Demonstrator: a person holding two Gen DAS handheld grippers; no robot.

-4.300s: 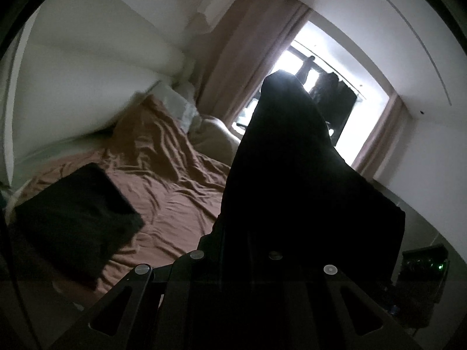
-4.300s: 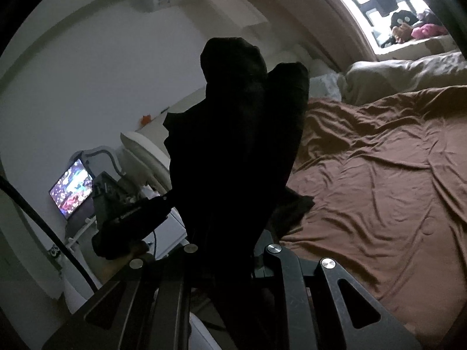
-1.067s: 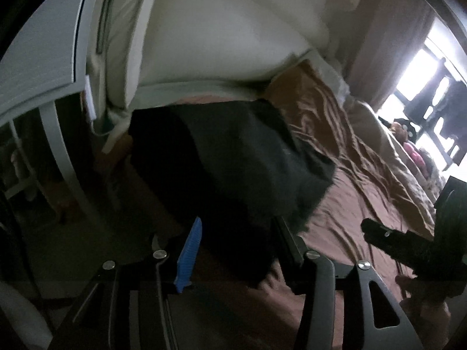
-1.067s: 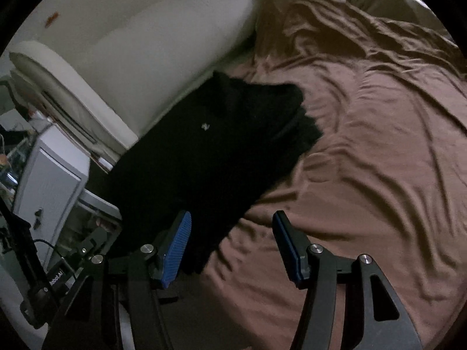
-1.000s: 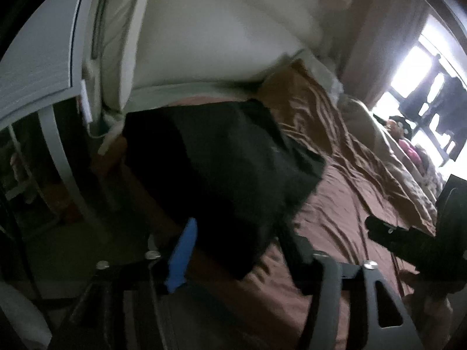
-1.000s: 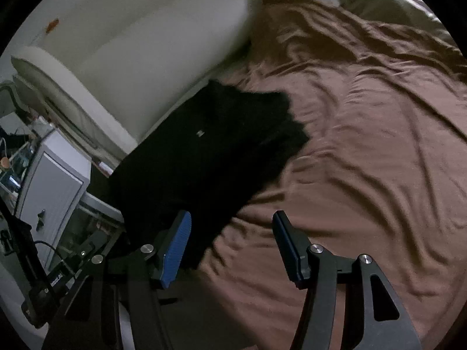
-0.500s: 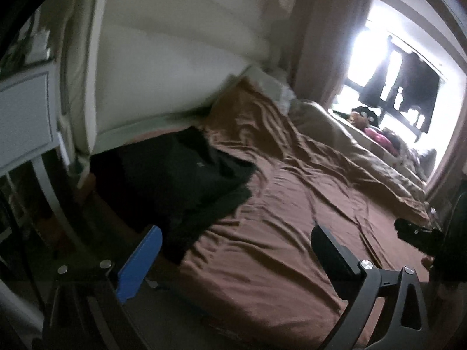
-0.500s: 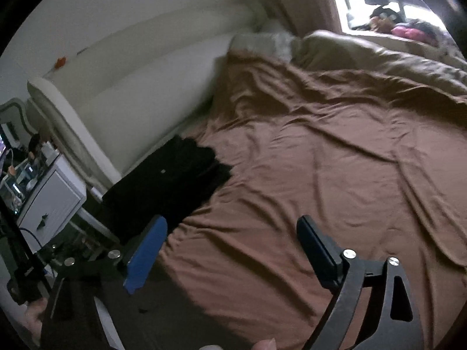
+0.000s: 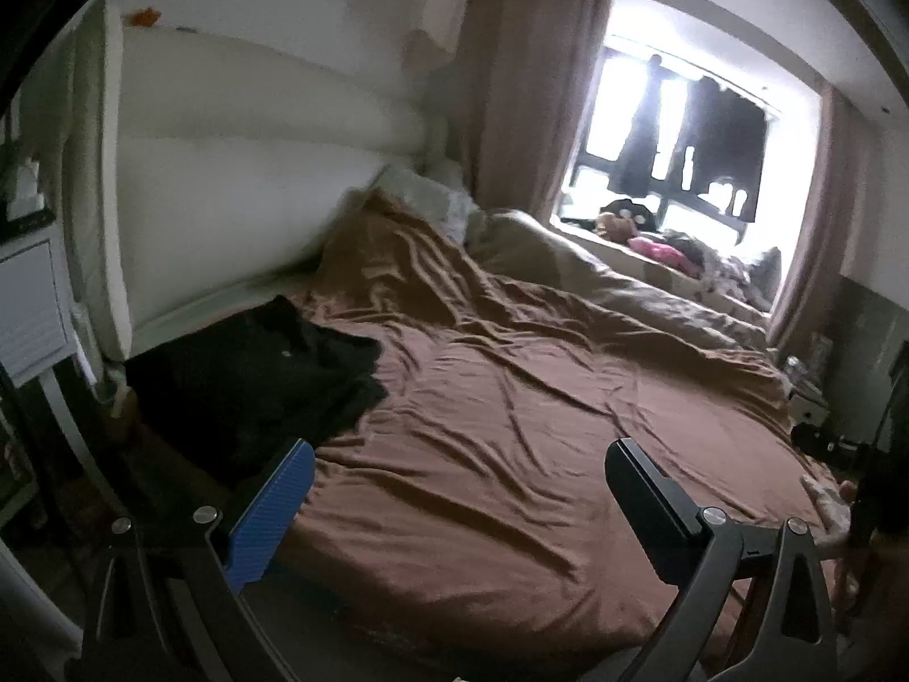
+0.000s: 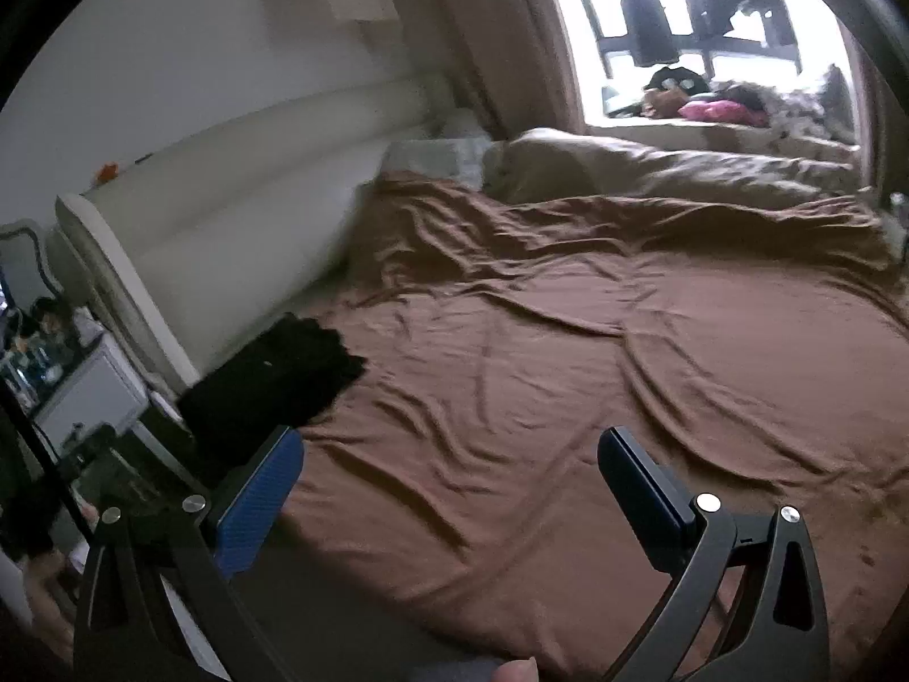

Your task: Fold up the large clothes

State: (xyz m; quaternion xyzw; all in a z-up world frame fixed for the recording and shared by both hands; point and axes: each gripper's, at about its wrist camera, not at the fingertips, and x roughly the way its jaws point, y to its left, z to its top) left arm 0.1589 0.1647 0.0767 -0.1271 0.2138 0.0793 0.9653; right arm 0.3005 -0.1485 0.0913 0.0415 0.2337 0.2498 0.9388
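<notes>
A folded black garment (image 9: 255, 375) lies on the near left corner of the bed, next to the white headboard; it also shows in the right wrist view (image 10: 272, 381). My left gripper (image 9: 460, 477) is open and empty, held above the brown sheet (image 9: 511, 426), to the right of the garment and apart from it. My right gripper (image 10: 449, 466) is open and empty too, above the brown sheet (image 10: 568, 352), with the garment beyond its left finger.
A padded white headboard (image 9: 227, 199) runs along the left. A beige duvet (image 9: 625, 278) and pillows lie at the far side under the window (image 9: 682, 136). A white bedside cabinet (image 10: 91, 392) stands at the left. The other gripper and hand show at the right edge (image 9: 863, 500).
Both grippers have pulled back and up from the black garment and opened wider. The garment stays on the bed corner and looks smaller in both views.
</notes>
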